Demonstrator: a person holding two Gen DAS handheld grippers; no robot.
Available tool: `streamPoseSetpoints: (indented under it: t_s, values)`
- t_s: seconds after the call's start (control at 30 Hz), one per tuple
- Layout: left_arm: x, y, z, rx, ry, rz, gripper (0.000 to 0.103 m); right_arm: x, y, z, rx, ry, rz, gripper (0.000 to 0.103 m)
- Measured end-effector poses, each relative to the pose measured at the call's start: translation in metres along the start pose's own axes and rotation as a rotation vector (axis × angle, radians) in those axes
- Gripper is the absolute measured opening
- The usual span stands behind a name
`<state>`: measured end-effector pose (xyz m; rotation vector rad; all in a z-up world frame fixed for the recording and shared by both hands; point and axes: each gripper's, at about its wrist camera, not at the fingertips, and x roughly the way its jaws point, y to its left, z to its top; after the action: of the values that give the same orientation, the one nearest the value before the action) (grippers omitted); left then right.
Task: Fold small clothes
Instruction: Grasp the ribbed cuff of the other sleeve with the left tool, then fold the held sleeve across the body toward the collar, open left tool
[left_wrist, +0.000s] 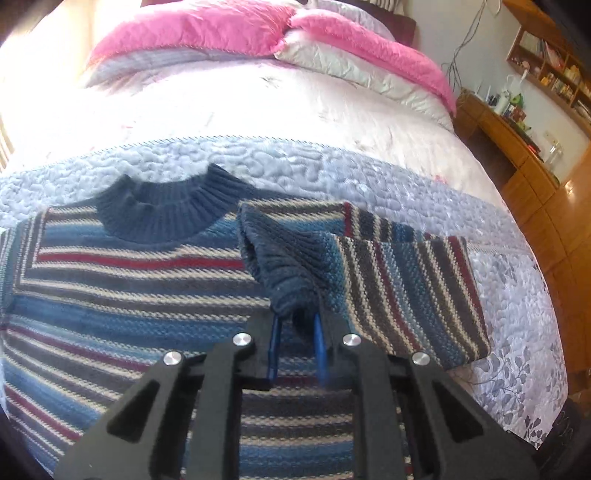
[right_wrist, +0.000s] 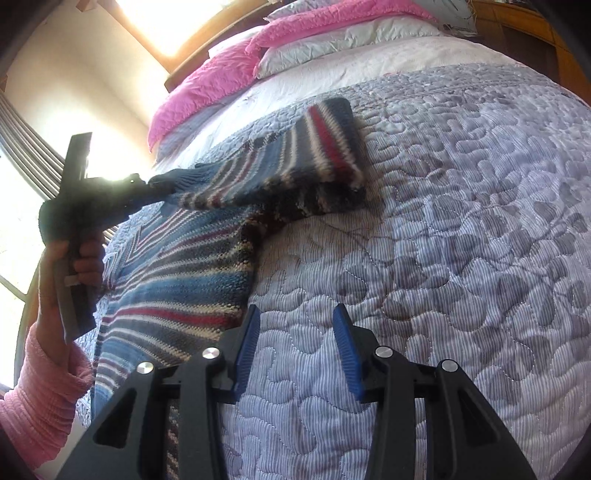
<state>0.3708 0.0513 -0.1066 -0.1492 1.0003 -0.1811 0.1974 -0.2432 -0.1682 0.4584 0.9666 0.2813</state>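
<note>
A small striped knit sweater (left_wrist: 122, 280) with a dark blue ribbed collar (left_wrist: 162, 210) lies flat on the bed. Its right sleeve (left_wrist: 402, 280) is lifted and folded back toward the body. My left gripper (left_wrist: 297, 321) is shut on the sleeve's dark blue cuff (left_wrist: 288, 291). The right wrist view shows the same sleeve (right_wrist: 295, 166) stretched above the sweater body (right_wrist: 177, 266), with the left gripper (right_wrist: 147, 190) pinching the cuff and a hand in a pink sleeve holding it. My right gripper (right_wrist: 293, 317) hovers open over bare quilt beside the sweater's edge.
The sweater rests on a grey-lilac quilted bedspread (right_wrist: 443, 221). Pink and silver pillows (left_wrist: 229, 33) lie at the head of the bed. A wooden desk and shelves (left_wrist: 524, 122) stand to the right of the bed. A bright window (right_wrist: 14, 206) is on the left.
</note>
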Motion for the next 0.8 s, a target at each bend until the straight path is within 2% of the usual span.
streamPoseSetpoints:
  t_s: [0.23, 0.37, 0.43, 0.57, 0.63, 0.67, 0.7, 0.8]
  values:
    - [-0.030, 0.090, 0.015, -0.035, -0.060, 0.143, 0.014, 0.023, 0.034, 0.038, -0.043, 0.007, 0.030, 0.042]
    - [-0.029, 0.131, 0.015, -0.079, -0.038, 0.166, 0.014, 0.051, 0.059, 0.071, -0.079, 0.036, 0.078, 0.042]
    - [-0.019, 0.140, 0.012, -0.098, -0.015, 0.173, 0.014, 0.071, 0.072, 0.085, -0.088, 0.068, 0.081, 0.042]
    - [0.008, 0.151, 0.000, -0.101, 0.036, 0.206, 0.017, 0.105, 0.074, 0.103, -0.063, 0.097, 0.010, 0.041]
    - [0.025, 0.155, -0.007, -0.101, 0.065, 0.234, 0.019, 0.118, 0.062, 0.103, -0.010, 0.130, 0.021, 0.039]
    - [0.031, 0.158, -0.009, -0.104, 0.077, 0.240, 0.020, 0.124, 0.056, 0.100, 0.008, 0.145, 0.026, 0.036]
    - [0.035, 0.160, -0.012, -0.108, 0.074, 0.244, 0.022, 0.129, 0.052, 0.097, 0.015, 0.147, 0.031, 0.032]
    - [0.034, 0.160, -0.015, -0.089, 0.050, 0.263, 0.028, 0.133, 0.046, 0.088, 0.005, 0.131, 0.050, 0.031]
